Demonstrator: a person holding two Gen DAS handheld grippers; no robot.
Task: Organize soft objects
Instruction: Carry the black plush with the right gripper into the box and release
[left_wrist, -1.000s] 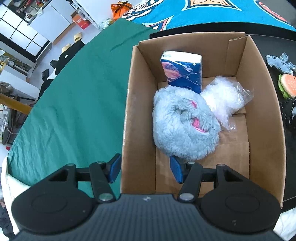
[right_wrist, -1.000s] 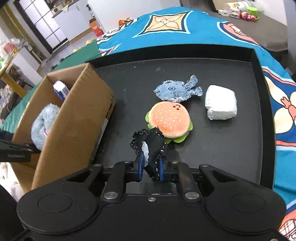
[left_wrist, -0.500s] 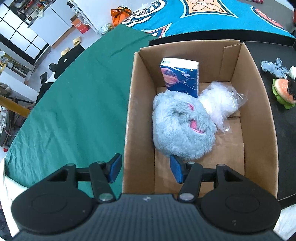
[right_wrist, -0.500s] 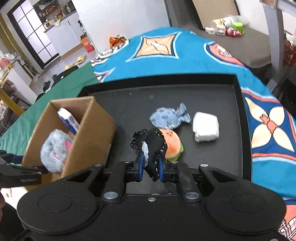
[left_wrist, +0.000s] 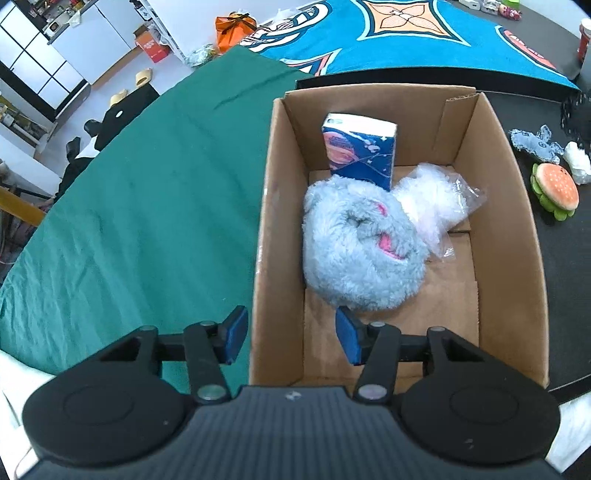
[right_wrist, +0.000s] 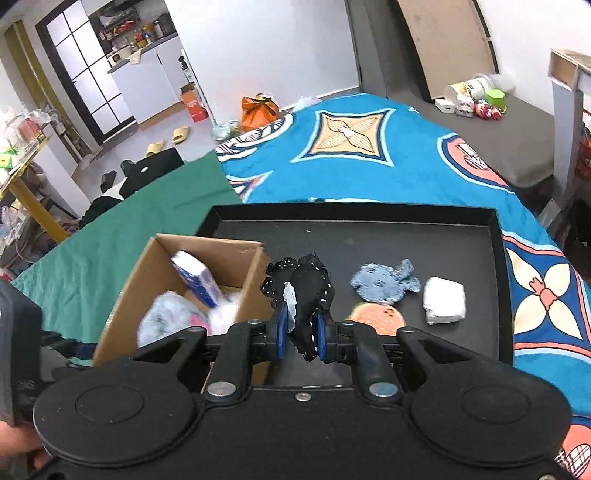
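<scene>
My right gripper (right_wrist: 300, 338) is shut on a black plush toy (right_wrist: 306, 291) with white stitching and holds it high above the black tray (right_wrist: 351, 221), beside the cardboard box (right_wrist: 255, 280). My left gripper (left_wrist: 290, 336) is open and straddles the left wall of the box (left_wrist: 275, 206). Inside the box lie a grey fluffy plush (left_wrist: 360, 251), a blue tissue pack (left_wrist: 358, 149) and a clear plastic bag (left_wrist: 434, 201). On the tray lie a blue fish plush (right_wrist: 384, 282), a burger plush (right_wrist: 376, 315) and a white packet (right_wrist: 443, 301).
The box stands where a green cloth (left_wrist: 140, 192) meets the black tray. A blue patterned cloth (right_wrist: 369, 155) covers the table beyond. The burger plush (left_wrist: 556, 190) and fish plush (left_wrist: 535, 146) lie right of the box in the left wrist view.
My right gripper has risen with the black toy and moved left toward the box. The left gripper has stayed open over the box wall.
</scene>
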